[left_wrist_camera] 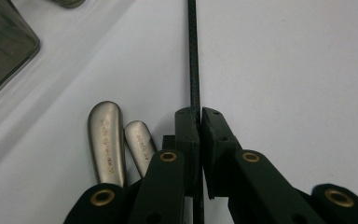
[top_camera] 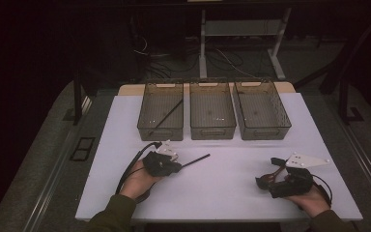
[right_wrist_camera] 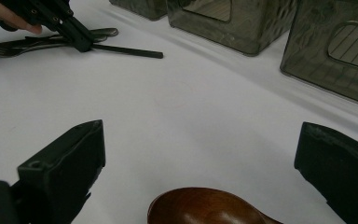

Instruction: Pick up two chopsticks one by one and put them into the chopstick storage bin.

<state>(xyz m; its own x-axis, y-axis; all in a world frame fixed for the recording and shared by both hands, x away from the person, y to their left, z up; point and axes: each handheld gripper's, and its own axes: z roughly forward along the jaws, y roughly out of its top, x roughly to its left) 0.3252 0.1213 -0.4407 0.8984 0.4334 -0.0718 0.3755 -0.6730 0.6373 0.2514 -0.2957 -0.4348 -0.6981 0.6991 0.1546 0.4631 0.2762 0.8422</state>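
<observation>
My left gripper (top_camera: 178, 166) (left_wrist_camera: 199, 116) is shut on a thin black chopstick (top_camera: 198, 159) (left_wrist_camera: 194, 60), which runs out past the jaw tips over the white table (top_camera: 212, 193). Two metal cutlery handles (left_wrist_camera: 106, 140) lie just left of its jaws. In the right gripper view, the left gripper (right_wrist_camera: 77, 39) holds the chopstick (right_wrist_camera: 130, 51) beside some forks (right_wrist_camera: 9, 46). At the table's front right my right gripper (top_camera: 266, 173) (right_wrist_camera: 200, 130) stands open. The bowl of a brown wooden spoon (right_wrist_camera: 205, 207) lies between its jaws, and neither pad touches it.
Three translucent grey bins stand in a row at the back: left (top_camera: 160, 131), middle (top_camera: 212, 131), right (top_camera: 265, 131). A second black chopstick (top_camera: 166, 116) lies slanted in the left bin. Cables and table legs fill the dark floor beyond.
</observation>
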